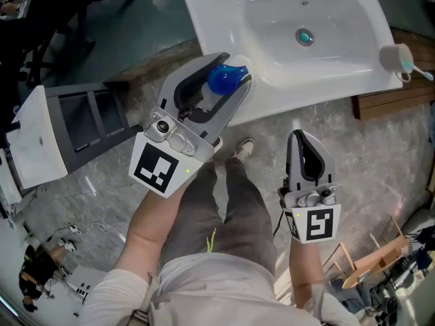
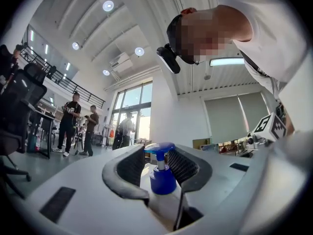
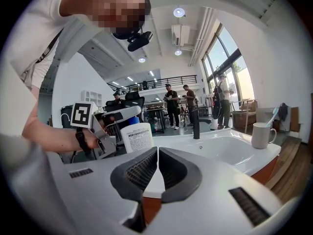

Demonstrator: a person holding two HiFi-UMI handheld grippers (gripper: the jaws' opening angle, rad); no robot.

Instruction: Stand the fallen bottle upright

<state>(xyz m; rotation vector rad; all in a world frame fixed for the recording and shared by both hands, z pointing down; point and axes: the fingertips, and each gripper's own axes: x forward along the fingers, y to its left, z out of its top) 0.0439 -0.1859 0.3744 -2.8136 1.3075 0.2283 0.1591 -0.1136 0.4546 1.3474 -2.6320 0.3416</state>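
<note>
Head view: left gripper (image 1: 230,70) is clamping the bottle (image 1: 224,80) just off the front left edge of the sink (image 1: 224,19). The blue pump top is showing between the jaws. Right gripper (image 1: 304,138) is hanging in front of the sink, jaws pressed together with nothing in them.

Left gripper view: pads are pressing the bottle's white shoulder from both sides at a narrow gap, pump pointing up.

Right gripper view: bottle is sitting near upright in the air left of the sink, its base not visibly resting on anything.

Judgement: the lift looks done and the placing is pending. The next move is calling for a carry over the sink's flat rim, a level lowering of the base, then release.
</note>
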